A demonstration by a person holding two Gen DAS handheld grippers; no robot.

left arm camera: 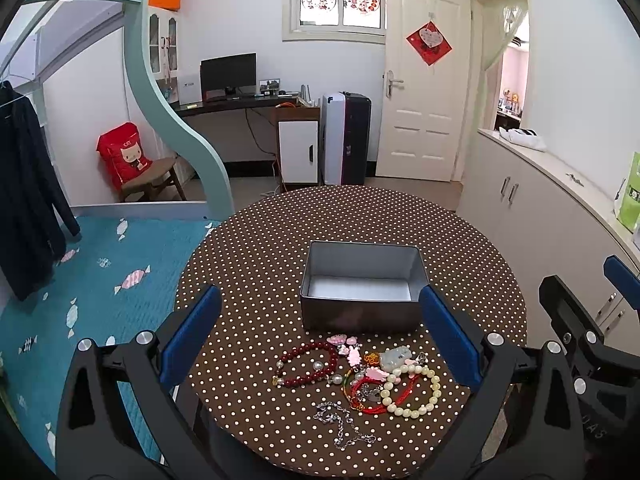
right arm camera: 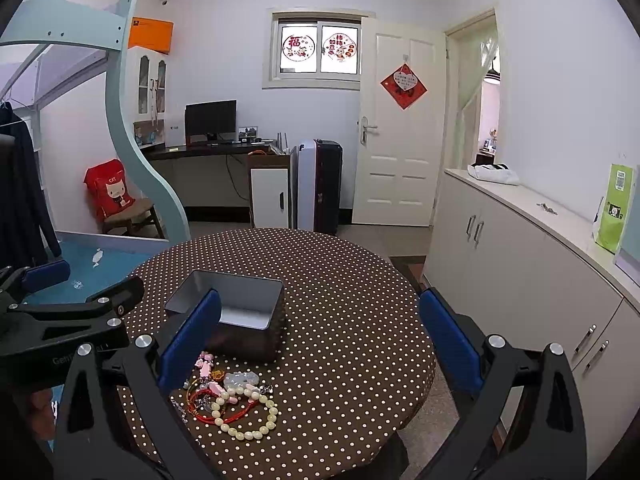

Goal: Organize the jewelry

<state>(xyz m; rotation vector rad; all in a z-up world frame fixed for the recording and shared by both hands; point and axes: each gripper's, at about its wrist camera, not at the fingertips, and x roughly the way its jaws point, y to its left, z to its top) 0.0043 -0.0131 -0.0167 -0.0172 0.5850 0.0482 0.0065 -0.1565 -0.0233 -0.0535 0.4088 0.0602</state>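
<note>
Your jewelry sits in one loose pile near the front edge of the round tabletop [left arm camera: 280, 240], on the brown cloth with white dots. Dark red bead bracelet [left arm camera: 307, 364] lies at the left of the pile. Cream bead bracelet [left arm camera: 412, 390] lies at the right, overlapping a red cord bracelet [left arm camera: 362, 398]. Silver chain [left arm camera: 344, 426] lies nearest to you, just in front of the others. Pink charms [left arm camera: 348, 346] and a pale pendant [left arm camera: 396, 358] lie at the far side of the pile, close to the tin.

The metal tin [left arm camera: 362, 286] stands open just behind the pile, nothing inside it, its front wall near the pink charms but not touching them as far as you can see.

Your left gripper [left arm camera: 320, 340] hangs above the pile, jaws spread wide, the whole pile showing between its blue pads, nothing held. Your right gripper [right arm camera: 320, 338] hangs to the right of it, jaws likewise spread wide and holding nothing; from its camera the pile and tin lie toward its left finger, which covers part of the tin's near corner. Each gripper shows at the edge of the other's view.

Beyond the tabletop: a bed with a blue cover [left arm camera: 100, 280] at left, white cabinets [right arm camera: 520, 280] at right.
</note>
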